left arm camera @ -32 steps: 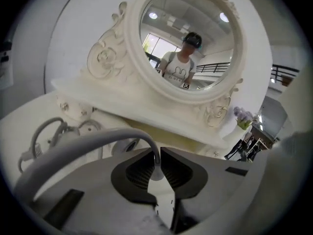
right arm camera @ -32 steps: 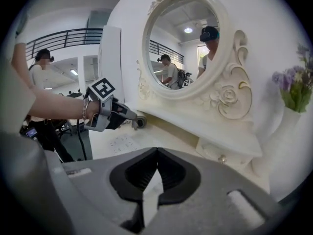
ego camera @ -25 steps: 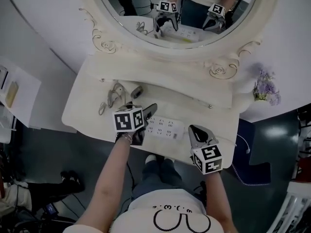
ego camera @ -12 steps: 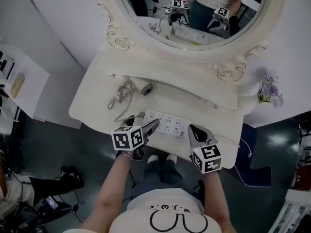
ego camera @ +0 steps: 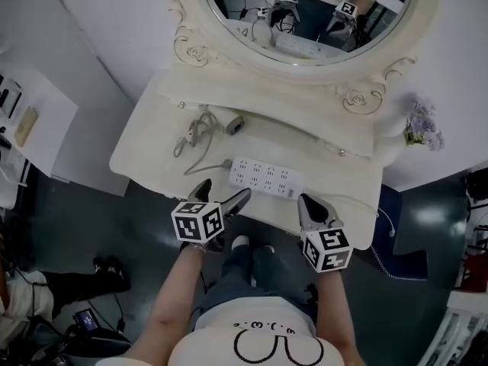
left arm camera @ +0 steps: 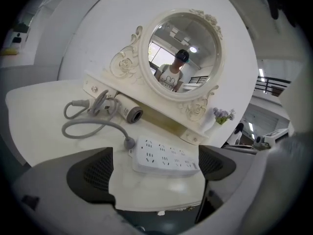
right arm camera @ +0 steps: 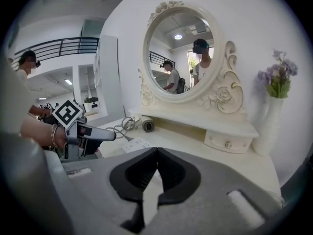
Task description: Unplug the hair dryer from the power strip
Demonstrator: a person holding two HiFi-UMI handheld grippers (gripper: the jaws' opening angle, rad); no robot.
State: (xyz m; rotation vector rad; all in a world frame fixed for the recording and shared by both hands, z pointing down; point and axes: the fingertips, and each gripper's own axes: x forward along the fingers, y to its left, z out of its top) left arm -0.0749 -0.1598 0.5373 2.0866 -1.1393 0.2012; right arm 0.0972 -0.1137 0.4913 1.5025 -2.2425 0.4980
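The white power strip (ego camera: 267,178) lies flat near the dressing table's front edge, and its top sockets are all empty (left arm camera: 166,155). The grey hair dryer (ego camera: 234,124) rests under the mirror with its grey cord (ego camera: 194,137) coiled beside it. One cord end (left arm camera: 128,142) lies against the strip's left end; I cannot tell if it is joined there. My left gripper (ego camera: 221,196) hangs at the front edge, open and empty, its jaws just opened a little wider. My right gripper (ego camera: 313,207) is shut on nothing, right of the strip.
An oval mirror (ego camera: 305,21) in a carved white frame stands at the back of the table (ego camera: 152,147). A white vase of purple flowers (ego camera: 418,132) stands at the right end. A small drawer (right arm camera: 227,142) sits under the mirror shelf. Dark floor lies in front.
My left gripper has drawn back from the strip's left end to the table's front edge, with nothing in it. The right gripper has also pulled back a little.
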